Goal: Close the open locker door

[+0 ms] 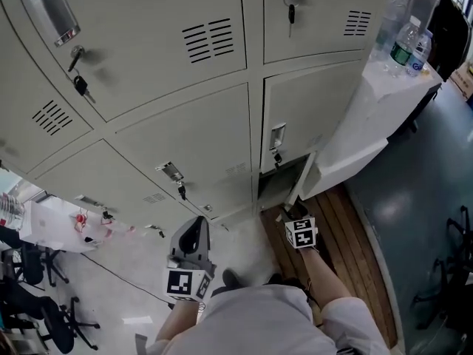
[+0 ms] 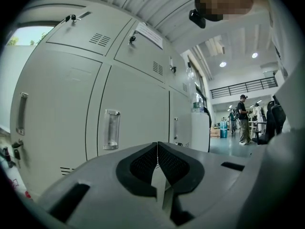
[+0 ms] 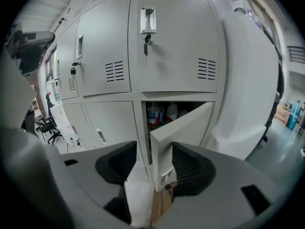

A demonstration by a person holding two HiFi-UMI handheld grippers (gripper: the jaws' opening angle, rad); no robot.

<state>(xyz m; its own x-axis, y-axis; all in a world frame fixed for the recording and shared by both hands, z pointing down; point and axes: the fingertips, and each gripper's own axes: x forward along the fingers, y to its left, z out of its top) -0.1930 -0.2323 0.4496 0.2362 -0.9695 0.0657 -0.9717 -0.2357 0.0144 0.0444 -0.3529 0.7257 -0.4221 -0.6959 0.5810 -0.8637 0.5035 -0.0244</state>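
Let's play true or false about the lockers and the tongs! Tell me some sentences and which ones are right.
1. One locker door at the bottom hangs open. True.
2. The left tongs are spread wide apart. False: they are pressed together, with nothing between them.
3. The right tongs are open, with the door's edge showing between them. True.
4. The open locker is empty. False: containers stand inside it.
5. A key hangs in the locker above the open one. True.
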